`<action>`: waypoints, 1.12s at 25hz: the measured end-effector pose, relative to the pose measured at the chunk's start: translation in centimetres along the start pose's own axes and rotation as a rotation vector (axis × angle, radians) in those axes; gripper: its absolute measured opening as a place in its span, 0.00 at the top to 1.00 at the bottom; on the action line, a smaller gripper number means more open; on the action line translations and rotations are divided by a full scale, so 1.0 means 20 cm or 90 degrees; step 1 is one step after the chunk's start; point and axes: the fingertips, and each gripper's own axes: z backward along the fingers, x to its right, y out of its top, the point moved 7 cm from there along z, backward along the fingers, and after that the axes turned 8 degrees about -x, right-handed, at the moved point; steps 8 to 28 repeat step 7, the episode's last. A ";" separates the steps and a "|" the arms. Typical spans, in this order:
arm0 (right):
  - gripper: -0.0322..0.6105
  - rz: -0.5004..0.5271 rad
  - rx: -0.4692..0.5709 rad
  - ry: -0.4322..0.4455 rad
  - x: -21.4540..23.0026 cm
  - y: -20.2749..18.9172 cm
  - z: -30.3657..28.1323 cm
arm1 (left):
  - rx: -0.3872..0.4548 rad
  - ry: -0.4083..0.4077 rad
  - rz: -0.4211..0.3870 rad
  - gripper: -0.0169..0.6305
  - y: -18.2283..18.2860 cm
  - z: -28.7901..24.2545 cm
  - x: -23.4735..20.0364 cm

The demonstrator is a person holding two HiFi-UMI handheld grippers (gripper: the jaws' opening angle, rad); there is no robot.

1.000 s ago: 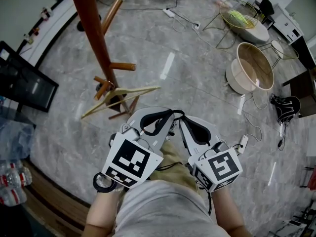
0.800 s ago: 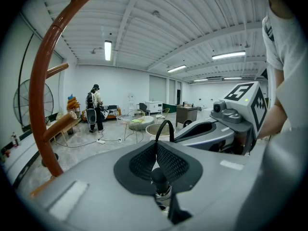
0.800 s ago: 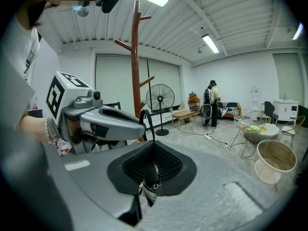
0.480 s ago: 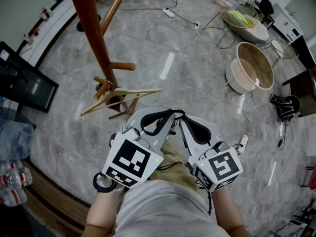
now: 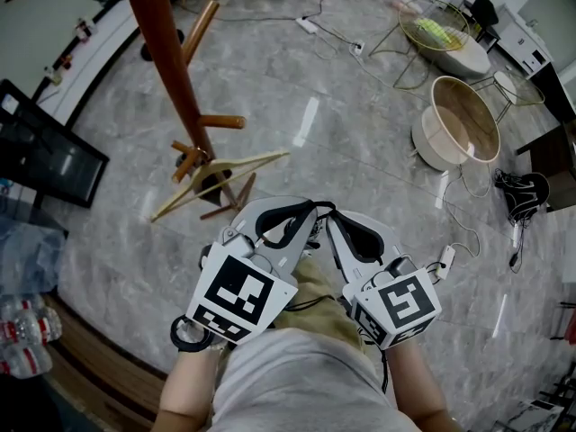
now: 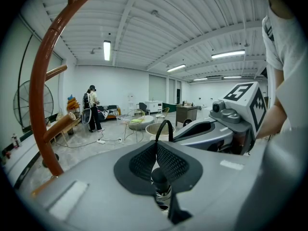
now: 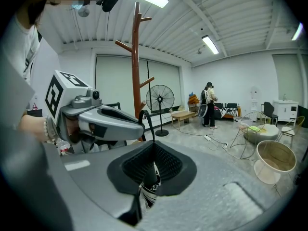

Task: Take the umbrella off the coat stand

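I've got both claws clamped on the one folded umbrella (image 7: 150, 193). The left claw (image 6: 156, 146) pinches its dark handle and the right claw (image 7: 153, 150) its patterned fabric. That keeps it steady, well clear of the single coat stand (image 5: 171, 70), which carries one hanger (image 5: 220, 176).

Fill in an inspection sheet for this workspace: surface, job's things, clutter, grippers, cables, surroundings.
Surface: grey marble floor.
Job's things: umbrella, folded, off the coat stand, held between both grippers.
Clutter: wooden hanger on a stand peg; round basket; water bottles at the left edge.
Grippers: left gripper and right gripper side by side, both shut on the umbrella.
Cables: power strip with its cord on the floor; white cable near the basket.
Surroundings: standing fan; a person far across the room.
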 end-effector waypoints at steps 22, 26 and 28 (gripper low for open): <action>0.95 0.000 0.001 0.011 -0.01 -0.01 -0.01 | 0.002 0.008 0.007 0.94 -0.01 0.01 0.00; 0.95 0.000 0.001 0.011 -0.01 -0.01 -0.01 | 0.002 0.008 0.007 0.94 -0.01 0.01 0.00; 0.95 0.000 0.001 0.011 -0.01 -0.01 -0.01 | 0.002 0.008 0.007 0.94 -0.01 0.01 0.00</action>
